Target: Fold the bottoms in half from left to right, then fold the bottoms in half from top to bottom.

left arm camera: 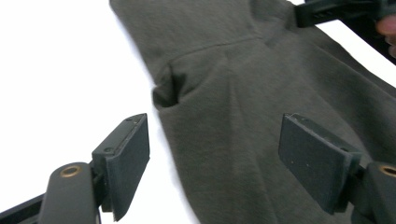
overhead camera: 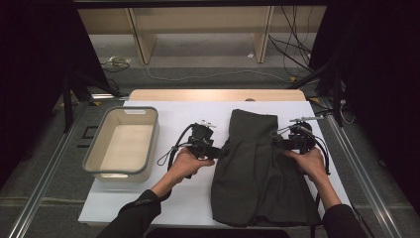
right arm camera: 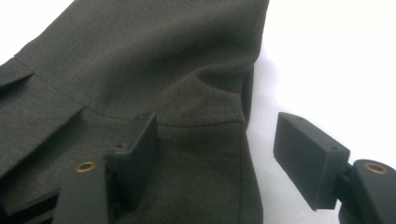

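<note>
A dark grey-green garment [overhead camera: 257, 168] lies flat on the white table cover [overhead camera: 188, 198], narrow end pointing away from the person. My left gripper [overhead camera: 219, 152] is at the garment's left edge, about halfway along it. In the left gripper view the jaws of the left gripper [left arm camera: 215, 158] stand open, and the cloth [left arm camera: 261, 93] edge runs between them without touching the pads. My right gripper [overhead camera: 277, 144] is at the garment's right edge. Seen in its own view, the right gripper [right arm camera: 215, 154] is open and straddles the seamed edge of the cloth [right arm camera: 140, 56].
An empty pale plastic bin [overhead camera: 131, 110] stands on the left of the table. Bare white cover lies between the bin and the garment. A wooden strip [overhead camera: 213, 94] borders the far edge. Metal rails run along both sides of the table, with cables on the floor beyond.
</note>
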`<state>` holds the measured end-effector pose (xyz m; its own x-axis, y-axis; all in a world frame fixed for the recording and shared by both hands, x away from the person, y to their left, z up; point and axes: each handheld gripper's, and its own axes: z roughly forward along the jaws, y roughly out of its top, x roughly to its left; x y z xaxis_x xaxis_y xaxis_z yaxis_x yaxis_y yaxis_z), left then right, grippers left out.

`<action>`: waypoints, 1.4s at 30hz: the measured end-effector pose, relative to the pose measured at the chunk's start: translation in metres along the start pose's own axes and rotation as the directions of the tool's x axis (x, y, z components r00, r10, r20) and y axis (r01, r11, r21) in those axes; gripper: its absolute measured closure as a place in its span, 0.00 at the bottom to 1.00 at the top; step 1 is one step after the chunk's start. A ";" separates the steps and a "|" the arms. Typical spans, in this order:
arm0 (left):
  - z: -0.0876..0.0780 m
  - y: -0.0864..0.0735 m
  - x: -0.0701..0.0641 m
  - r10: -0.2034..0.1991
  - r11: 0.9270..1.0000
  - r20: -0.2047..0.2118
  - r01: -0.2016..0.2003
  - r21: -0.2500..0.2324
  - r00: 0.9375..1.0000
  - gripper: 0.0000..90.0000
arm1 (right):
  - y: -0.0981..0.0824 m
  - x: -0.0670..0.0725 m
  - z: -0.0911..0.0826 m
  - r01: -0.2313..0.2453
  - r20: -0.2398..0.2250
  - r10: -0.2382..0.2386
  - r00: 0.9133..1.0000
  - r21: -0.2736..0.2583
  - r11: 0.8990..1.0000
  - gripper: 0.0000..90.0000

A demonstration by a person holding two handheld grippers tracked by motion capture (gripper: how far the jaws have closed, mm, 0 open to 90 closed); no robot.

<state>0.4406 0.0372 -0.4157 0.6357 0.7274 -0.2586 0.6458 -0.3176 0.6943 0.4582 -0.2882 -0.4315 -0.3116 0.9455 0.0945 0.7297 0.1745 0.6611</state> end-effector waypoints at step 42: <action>0.089 0.046 0.027 -0.214 0.970 -0.023 0.215 0.117 0.977 0.33 | 0.000 -0.011 0.007 0.003 -0.015 -0.003 1.000 0.025 1.000 0.32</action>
<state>0.5256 -0.0118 -0.4507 0.4729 0.7921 -0.3860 0.8125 -0.2225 0.5389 0.4663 -0.2970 -0.4379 -0.3229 0.9407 0.1038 0.7439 0.1845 0.6423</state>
